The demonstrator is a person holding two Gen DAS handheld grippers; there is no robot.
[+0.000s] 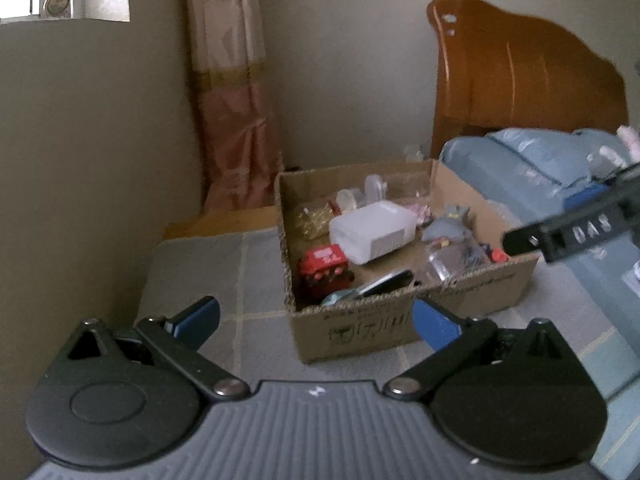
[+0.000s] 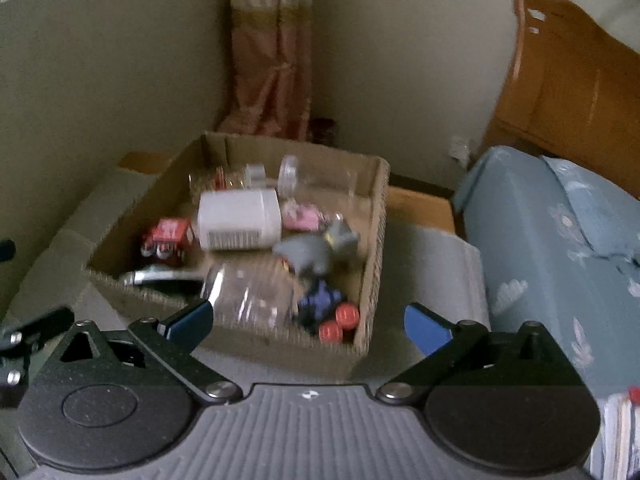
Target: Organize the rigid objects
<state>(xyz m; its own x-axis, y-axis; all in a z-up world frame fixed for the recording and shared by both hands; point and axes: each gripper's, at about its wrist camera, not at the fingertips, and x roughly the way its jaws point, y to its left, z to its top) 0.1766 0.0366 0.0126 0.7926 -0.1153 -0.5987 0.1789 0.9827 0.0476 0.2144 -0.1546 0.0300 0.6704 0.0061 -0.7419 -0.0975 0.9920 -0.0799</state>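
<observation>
box (image 2: 372,216) contents blurred, clear items indistinct

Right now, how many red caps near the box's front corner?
2 red caps: side by side in the cardboard box's near right corner, beside the blue toy. More may be hidden.

Black gripper (image 2: 308,326), blue fingertips (image 2: 424,330)
</observation>
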